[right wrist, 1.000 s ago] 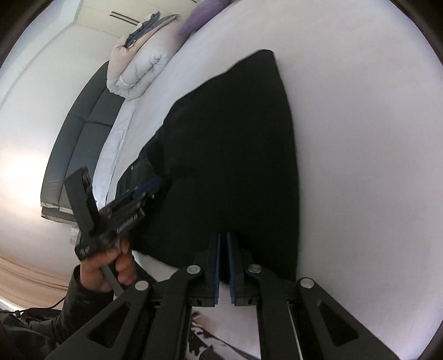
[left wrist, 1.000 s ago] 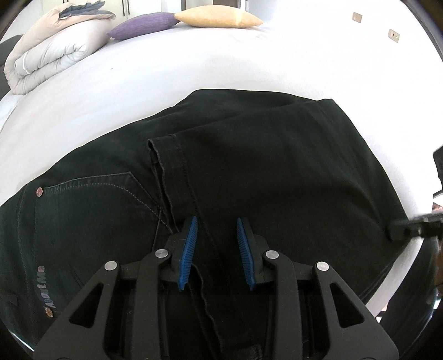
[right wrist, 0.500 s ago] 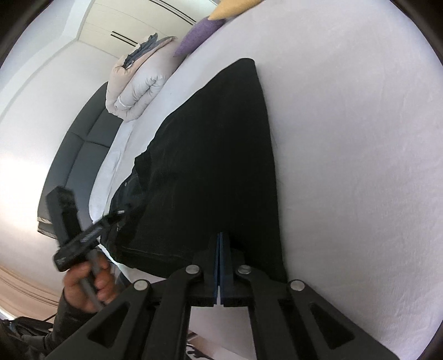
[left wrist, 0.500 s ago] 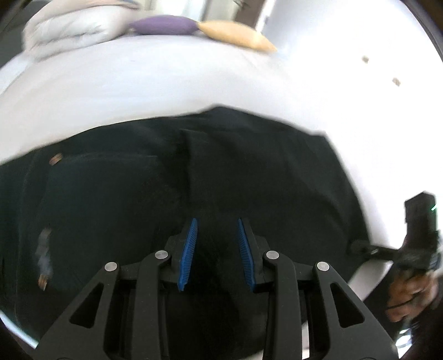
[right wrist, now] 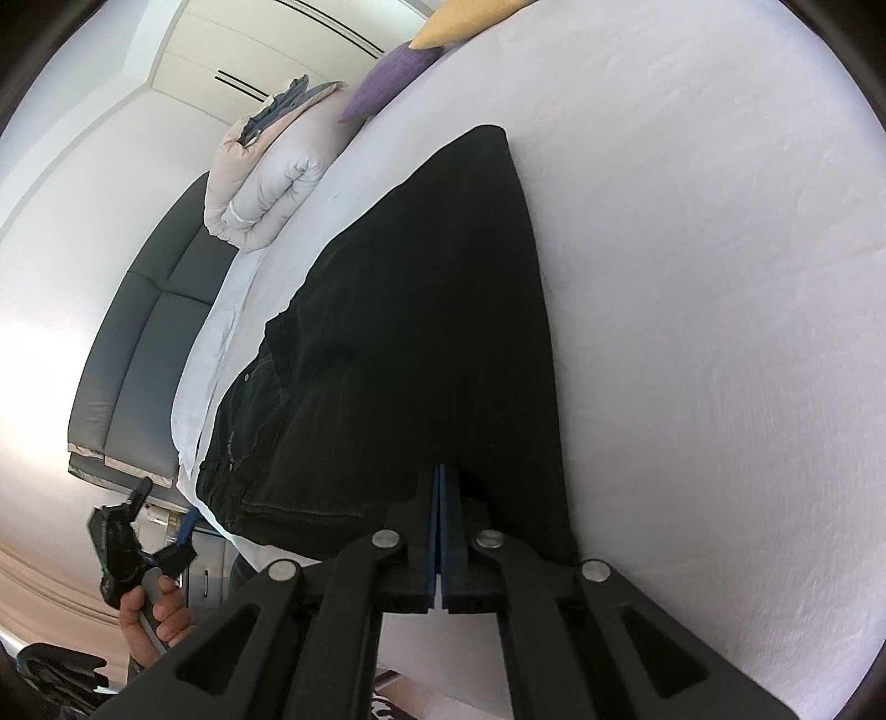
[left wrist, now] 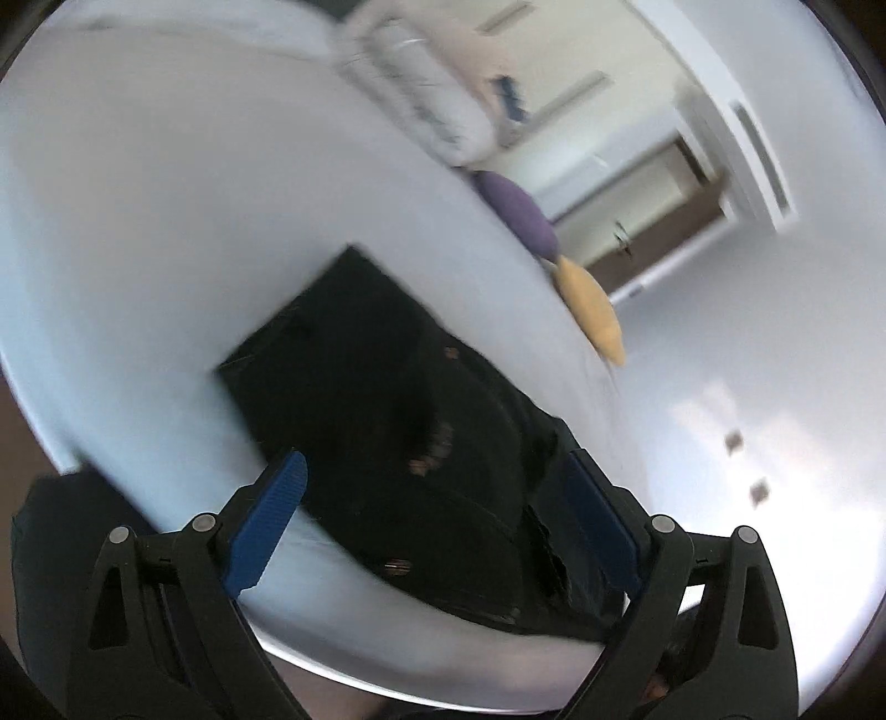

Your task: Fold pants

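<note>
Black pants [right wrist: 421, 343] lie folded over on the white bed [right wrist: 720, 332]. My right gripper [right wrist: 440, 487] is shut on the near folded edge of the pants. My left gripper [left wrist: 437, 487] is open wide, lifted off the pants and held back beyond the bed's edge; the waist end of the pants [left wrist: 387, 421] with its rivets lies in front of it. The left wrist view is blurred. In the right wrist view the left gripper [right wrist: 138, 543] is off the bed at the lower left, in a hand.
A rolled white duvet [right wrist: 266, 177], a purple pillow [right wrist: 387, 83] and a yellow pillow [right wrist: 465, 22] lie at the bed's far end. A dark sofa [right wrist: 138, 343] stands beside the bed. The bed's near edge [left wrist: 343, 659] is close below the left gripper.
My left gripper opened wide, let go of the pants and pulled back off the bed while turning. My right gripper shut on the pants' edge and stays there.
</note>
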`<state>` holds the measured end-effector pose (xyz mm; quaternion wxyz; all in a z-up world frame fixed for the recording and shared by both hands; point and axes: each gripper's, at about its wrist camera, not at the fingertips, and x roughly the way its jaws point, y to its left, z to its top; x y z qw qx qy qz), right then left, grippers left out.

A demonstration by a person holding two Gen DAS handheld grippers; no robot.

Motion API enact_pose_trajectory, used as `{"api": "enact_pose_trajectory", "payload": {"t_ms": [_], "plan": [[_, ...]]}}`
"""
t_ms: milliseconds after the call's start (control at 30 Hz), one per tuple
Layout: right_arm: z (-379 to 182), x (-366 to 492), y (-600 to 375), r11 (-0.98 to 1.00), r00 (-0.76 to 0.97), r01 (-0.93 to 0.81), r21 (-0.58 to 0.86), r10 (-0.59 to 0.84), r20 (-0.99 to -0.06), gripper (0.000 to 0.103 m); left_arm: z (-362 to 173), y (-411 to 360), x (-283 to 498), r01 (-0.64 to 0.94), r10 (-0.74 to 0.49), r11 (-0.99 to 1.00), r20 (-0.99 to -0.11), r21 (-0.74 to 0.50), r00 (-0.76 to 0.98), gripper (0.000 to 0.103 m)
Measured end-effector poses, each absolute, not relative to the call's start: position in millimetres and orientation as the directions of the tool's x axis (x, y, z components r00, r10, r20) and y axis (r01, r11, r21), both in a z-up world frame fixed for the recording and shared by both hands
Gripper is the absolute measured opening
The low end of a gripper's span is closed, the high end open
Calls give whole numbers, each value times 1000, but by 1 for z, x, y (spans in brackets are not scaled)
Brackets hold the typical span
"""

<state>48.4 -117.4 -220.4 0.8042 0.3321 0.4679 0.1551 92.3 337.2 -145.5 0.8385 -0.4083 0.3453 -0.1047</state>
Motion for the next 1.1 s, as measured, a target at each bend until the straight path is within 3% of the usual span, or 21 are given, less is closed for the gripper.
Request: {"api": "enact_pose_trajectory", "payload": {"t_ms": [100,367,767,867,933,1100], "plan": [[-220,48,-117,729,515,64,681,561,-648,0,-165,354,90,-169,-491,521,-455,-837,743,94],[-221,49,-117,720,513,67,691,569,-643,0,-201,366,89,-261,-524,388,-444,-884,727,92],[-223,49,-120,699,512,69,712,588,-627,0,-221,370,121,-263,-575,237,-353,-935,738,92],[-219,49,-121,698,506,78,712,588,-632,0,-221,370,125,-271,-575,253,-370,-929,730,65],[-208,50,-119,718,501,79,692,571,-650,0,-226,374,125,-292,-571,254,-386,-922,724,33],[-165,66,-94,746,503,-11,665,579,-642,3,-222,375,118,-284,-550,330,-428,-900,717,23]]}}
